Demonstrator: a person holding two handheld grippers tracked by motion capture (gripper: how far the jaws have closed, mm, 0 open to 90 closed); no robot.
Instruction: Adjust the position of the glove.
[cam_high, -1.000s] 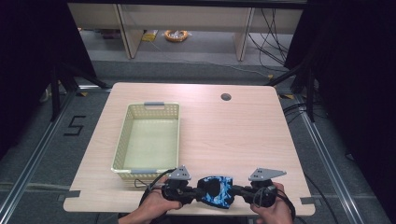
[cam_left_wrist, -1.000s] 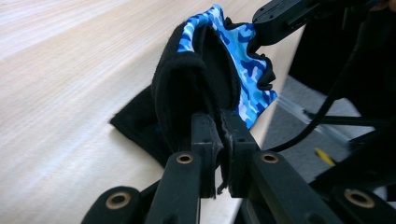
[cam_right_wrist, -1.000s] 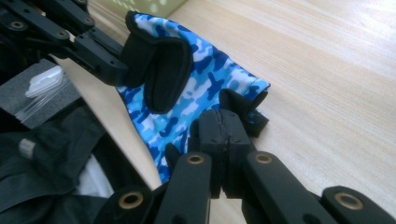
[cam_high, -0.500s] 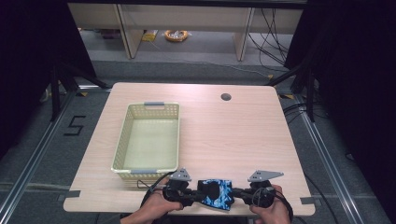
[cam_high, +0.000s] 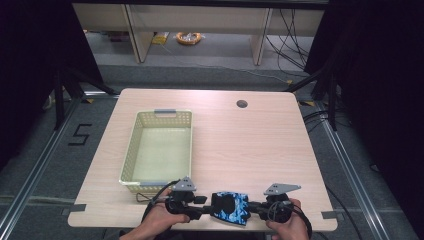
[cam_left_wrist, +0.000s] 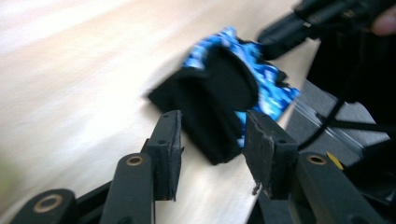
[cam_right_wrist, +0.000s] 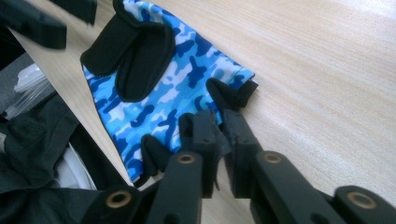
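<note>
Wood table (cam_high: 250, 145) sits in a dark room w/ a grey floor around it. Yellow basket (cam_high: 131, 150) stands on the table's left half, nothing in it. It has holes all over its sides & a grey handle at each end.

Glove (cam_high: 231, 207) lies flat at the near edge of the table, between the 2 tools, just right of the basket's near end. It's blue, white & black like camo, w/ a black strap across the wrist & short black finger ends.

Left gripper (cam_left_wrist: 212, 140) has its jaws apart. They've just been opening. The black wrist end of the glove is between them, not pinched. Right gripper (cam_right_wrist: 219, 128) has its jaws nearly together, only a thin gap. They've just started to open. Their tips are at the glove's finger end; can't tell if they still pinch it.
</note>
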